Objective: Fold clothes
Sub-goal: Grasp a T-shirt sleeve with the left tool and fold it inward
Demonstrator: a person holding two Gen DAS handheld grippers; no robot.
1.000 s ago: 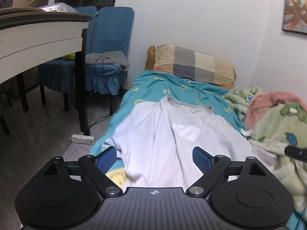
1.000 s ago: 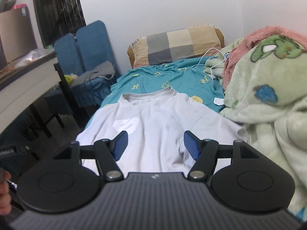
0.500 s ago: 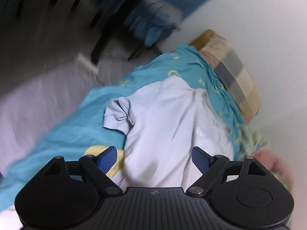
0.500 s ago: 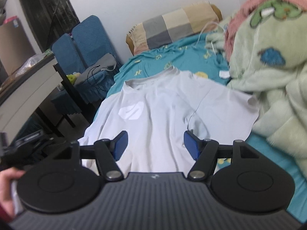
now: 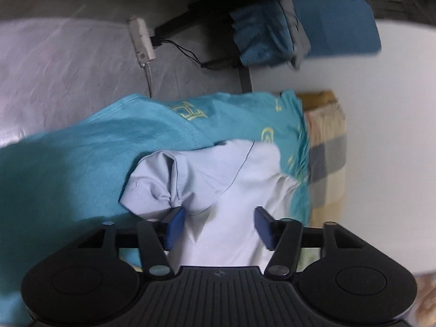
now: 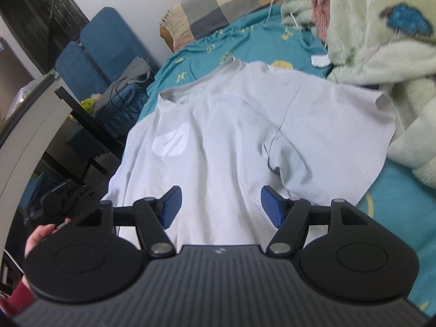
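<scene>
A pale white T-shirt (image 6: 226,136) lies face up and spread flat on a teal bedsheet (image 6: 245,41), collar toward the pillow. In the left wrist view the shirt (image 5: 231,190) shows with its left sleeve (image 5: 152,185) just ahead of the pads. My left gripper (image 5: 218,224) is open and empty, low over the shirt's left side by the armpit. My right gripper (image 6: 219,207) is open and empty above the shirt's lower body, the right sleeve (image 6: 340,141) ahead to its right. The left gripper also shows at the left edge of the right wrist view (image 6: 62,199).
A plaid pillow (image 6: 231,2) lies at the head of the bed. A green and pink fleece blanket (image 6: 381,41) is heaped on the bed's right. Blue chairs (image 6: 100,43) and a white desk (image 6: 24,125) stand left. A power strip (image 5: 141,41) lies on the floor.
My left gripper has swung left and tilted down over the shirt's left sleeve; its view is blurred. My right gripper has moved forward and lower over the shirt. Both stay open.
</scene>
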